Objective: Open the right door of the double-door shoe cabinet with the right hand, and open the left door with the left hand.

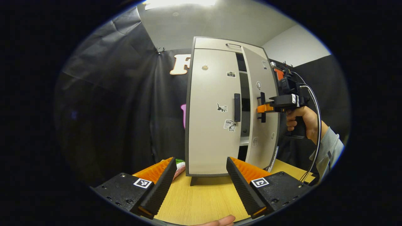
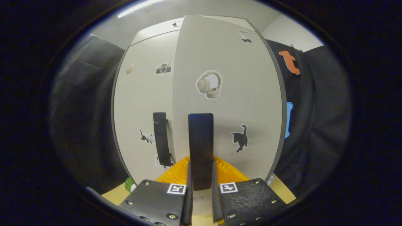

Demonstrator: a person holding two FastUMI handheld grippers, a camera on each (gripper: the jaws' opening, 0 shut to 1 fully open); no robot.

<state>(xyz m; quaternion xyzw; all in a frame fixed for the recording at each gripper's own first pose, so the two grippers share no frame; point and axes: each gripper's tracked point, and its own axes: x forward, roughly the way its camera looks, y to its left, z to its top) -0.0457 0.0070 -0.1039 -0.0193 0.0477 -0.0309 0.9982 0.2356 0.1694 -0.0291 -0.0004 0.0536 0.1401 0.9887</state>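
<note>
A: Where does the job stand, starting with the biggest thing?

B: The shoe cabinet (image 1: 216, 106) stands upright on the counter (image 1: 201, 197), against the black cloth wall. Its right door (image 1: 260, 106) is swung out part way, and a dark gap with shelves shows between it and the left door (image 1: 210, 113). So I judge the first half begun but not finished; the door looks far from fully open.

A: And the left door?

B: Flat and closed, as far as I can see. Its handle (image 1: 237, 107) is untouched. That half is all still to do.

A: What are the tools doing?

B: The right hand-held gripper (image 2: 201, 191) has its fingers together on the right door's handle (image 2: 201, 150), one on each side, clamped on it. In the left gripper view you can see it at that handle, held by a hand (image 1: 300, 121) in a grey sleeve. The left hand-held gripper (image 1: 201, 180) has its fingers spread wide apart, holding nothing, well short of the cabinet and roughly facing the left door.

A: Counts?

B: One cabinet, two doors, two dark upright handles, two hand-held grippers. Stickers on the left door: four I can make out, including a camera and a cat. On the right door, in the right gripper view, a headphone sticker (image 2: 209, 84), a black cat (image 2: 240, 138) and a small one near the top. Something green and pink (image 1: 179, 166) peeks out beside the cabinet's foot; I can't tell what it is.
</note>
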